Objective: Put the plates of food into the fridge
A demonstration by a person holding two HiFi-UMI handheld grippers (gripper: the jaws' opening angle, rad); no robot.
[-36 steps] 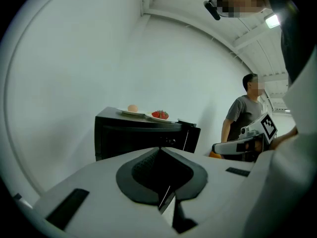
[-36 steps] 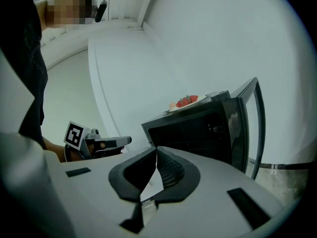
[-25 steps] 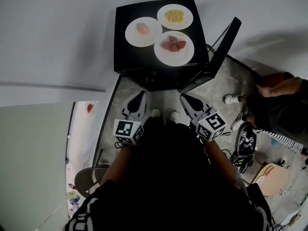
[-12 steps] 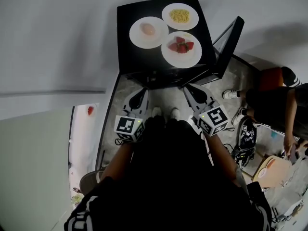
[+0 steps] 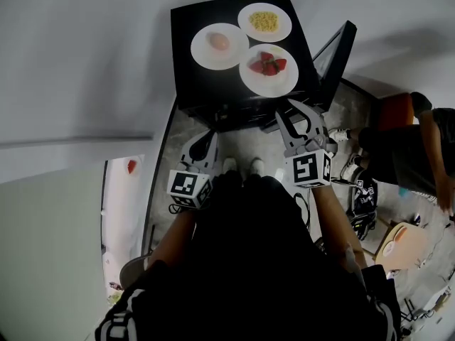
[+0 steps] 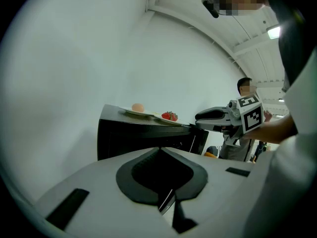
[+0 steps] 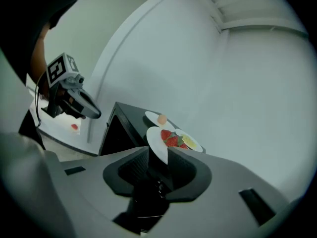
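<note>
A black mini fridge (image 5: 213,91) stands against the wall with its door (image 5: 333,59) swung open to the right. On its top sit three white plates: one with strawberries (image 5: 269,69), one with a pale round food (image 5: 220,45) and one with yellow food (image 5: 264,21). My right gripper (image 5: 303,116) hangs at the fridge's front top edge, just short of the strawberry plate (image 7: 157,144). Its jaws have just been opening and stand open, with nothing touching the pads. My left gripper (image 5: 203,142) is lower, in front of the fridge, its jaws together and empty.
Another person (image 5: 419,148) bends over at the right, beside shoes and a bag on the concrete floor. A round wooden stool (image 5: 399,251) stands at the lower right. A white ledge with a small red thing (image 5: 132,165) lies at the left. My own feet (image 5: 242,166) are near the fridge.
My right gripper has risen toward the fridge's top edge, rolled so its marker cube faces up, and spread its jaws. The person at the right has shifted. The left gripper barely moved.
</note>
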